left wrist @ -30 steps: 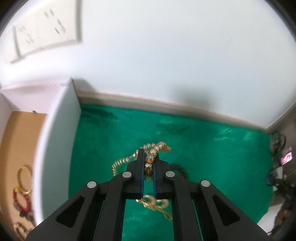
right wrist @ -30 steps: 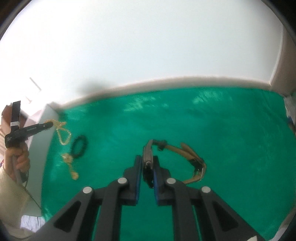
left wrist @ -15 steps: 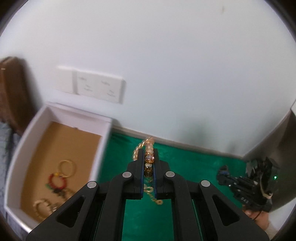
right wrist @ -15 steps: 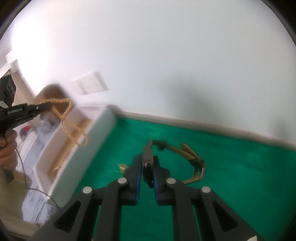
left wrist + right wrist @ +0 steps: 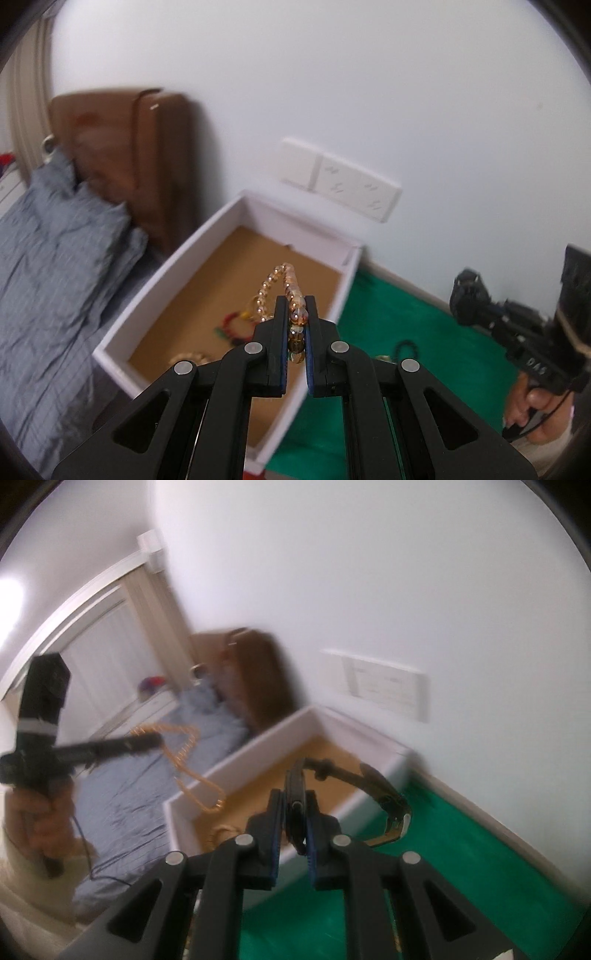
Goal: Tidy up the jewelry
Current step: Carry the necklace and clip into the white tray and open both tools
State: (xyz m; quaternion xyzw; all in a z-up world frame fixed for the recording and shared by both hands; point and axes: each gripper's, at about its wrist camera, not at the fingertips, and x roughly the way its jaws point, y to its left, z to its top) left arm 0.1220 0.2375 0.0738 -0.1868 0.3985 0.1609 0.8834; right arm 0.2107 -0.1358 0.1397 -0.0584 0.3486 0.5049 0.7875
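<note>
Two pieces ride toward the white box (image 5: pixel 159 275) at ten o'clock: the left gripper (image 5: pixel 296 334) is clamped on an amber bead necklace (image 5: pixel 291 295), the right gripper (image 5: pixel 295 821) on a brown-strapped wristwatch (image 5: pixel 373 786). Judging by this, transport is underway; next, lower over the cardboard floor and release.

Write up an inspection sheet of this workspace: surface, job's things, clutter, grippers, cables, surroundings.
Surface: green cloth.
Job's things: white box with brown floor holds a coloured bracelet and pale rings; black bracelet on the cloth.
Clutter: nothing seen.
Grippers: left gripper shut on a bead necklace; right gripper shut on a watch; both above the box.
Cables: thin black cord below the left hand.
Surroundings: white wall, wall sockets, grey bedding, brown headboard.
</note>
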